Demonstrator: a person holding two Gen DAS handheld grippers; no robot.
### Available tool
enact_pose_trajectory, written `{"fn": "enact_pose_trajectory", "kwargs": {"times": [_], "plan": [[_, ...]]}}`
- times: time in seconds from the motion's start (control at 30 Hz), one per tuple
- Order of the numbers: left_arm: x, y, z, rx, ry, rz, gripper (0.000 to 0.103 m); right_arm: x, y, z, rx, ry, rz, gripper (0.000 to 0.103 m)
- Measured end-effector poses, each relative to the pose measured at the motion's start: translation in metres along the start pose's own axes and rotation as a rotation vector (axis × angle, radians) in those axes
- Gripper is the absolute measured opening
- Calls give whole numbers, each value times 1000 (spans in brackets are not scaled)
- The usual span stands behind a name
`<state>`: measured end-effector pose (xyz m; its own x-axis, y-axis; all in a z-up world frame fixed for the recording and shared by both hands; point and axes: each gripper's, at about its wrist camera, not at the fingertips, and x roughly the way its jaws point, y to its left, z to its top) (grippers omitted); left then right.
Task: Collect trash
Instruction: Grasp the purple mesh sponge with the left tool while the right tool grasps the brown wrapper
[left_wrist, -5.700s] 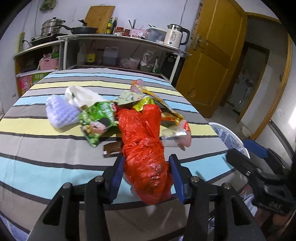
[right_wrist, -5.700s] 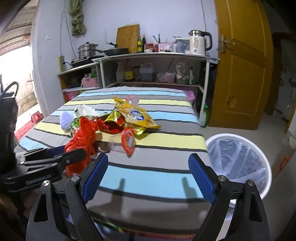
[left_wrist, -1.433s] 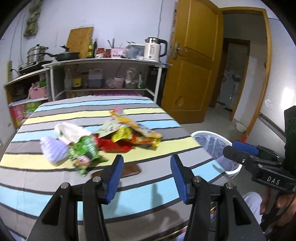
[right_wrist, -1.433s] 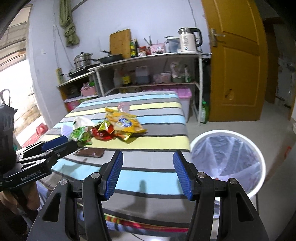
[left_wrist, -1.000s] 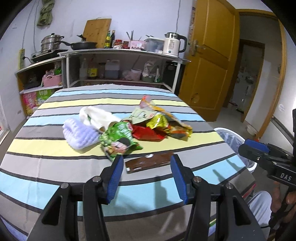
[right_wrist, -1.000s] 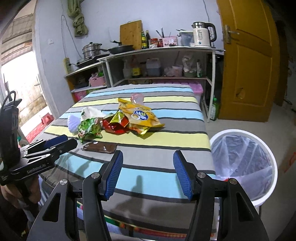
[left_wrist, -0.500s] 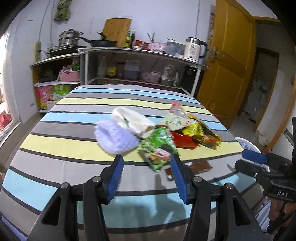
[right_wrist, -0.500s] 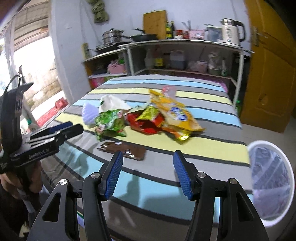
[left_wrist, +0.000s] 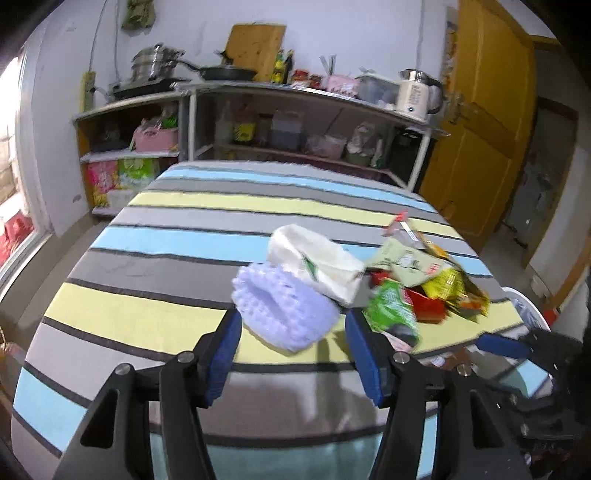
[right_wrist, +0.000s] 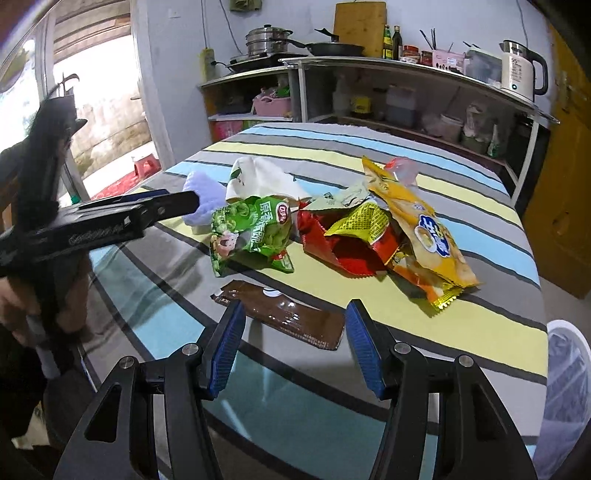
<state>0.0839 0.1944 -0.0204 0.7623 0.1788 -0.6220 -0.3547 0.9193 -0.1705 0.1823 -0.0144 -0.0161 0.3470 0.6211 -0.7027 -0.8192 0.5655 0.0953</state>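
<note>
A heap of trash lies on the striped table (left_wrist: 177, 206). My left gripper (left_wrist: 293, 334) hangs just short of a lilac foam net (left_wrist: 284, 314); its jaws are opening and the pads touch nothing. Behind the net sits a white paper bag (left_wrist: 317, 262). Beside it lie a green snack bag (right_wrist: 251, 229), a red wrapper (right_wrist: 340, 243) and a yellow chip bag (right_wrist: 421, 229). My right gripper (right_wrist: 293, 332) stands open over the near end of a flat brown wrapper (right_wrist: 284, 314). The left gripper (right_wrist: 162, 205) also shows from the side in the right wrist view.
A white bin with a clear liner (right_wrist: 565, 398) stands on the floor at the table's right corner. Shelves with pots, bottles and a kettle (right_wrist: 517, 70) line the far wall. A yellow door (left_wrist: 487, 118) is at the right. A hand (right_wrist: 22, 306) holds the left gripper's handle.
Both grippers have swung left and closer to the heap. The lilac net now lies just ahead of my left jaws, which have widened. The brown wrapper now lies under my right jaws.
</note>
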Motion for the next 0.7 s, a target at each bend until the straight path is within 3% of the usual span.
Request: {"fn": "enact_pose_trajectory", "kwargs": {"times": [0.2, 0.3, 0.43, 0.57, 0.7], "plan": [[24, 10, 3, -89, 79, -12, 61, 4, 2, 5, -44, 14, 12, 58], [29, 9, 1, -90, 104, -20, 47, 8, 4, 8, -85, 25, 17, 58], [24, 6, 0, -82, 89, -21, 33, 16, 4, 12, -168, 54, 60, 58], [15, 8, -4, -79, 80, -39, 30, 32, 0, 14, -192, 150, 177, 59], [5, 10, -8, -75, 70, -55, 29, 32, 0, 14, -219, 156, 168, 58]]}}
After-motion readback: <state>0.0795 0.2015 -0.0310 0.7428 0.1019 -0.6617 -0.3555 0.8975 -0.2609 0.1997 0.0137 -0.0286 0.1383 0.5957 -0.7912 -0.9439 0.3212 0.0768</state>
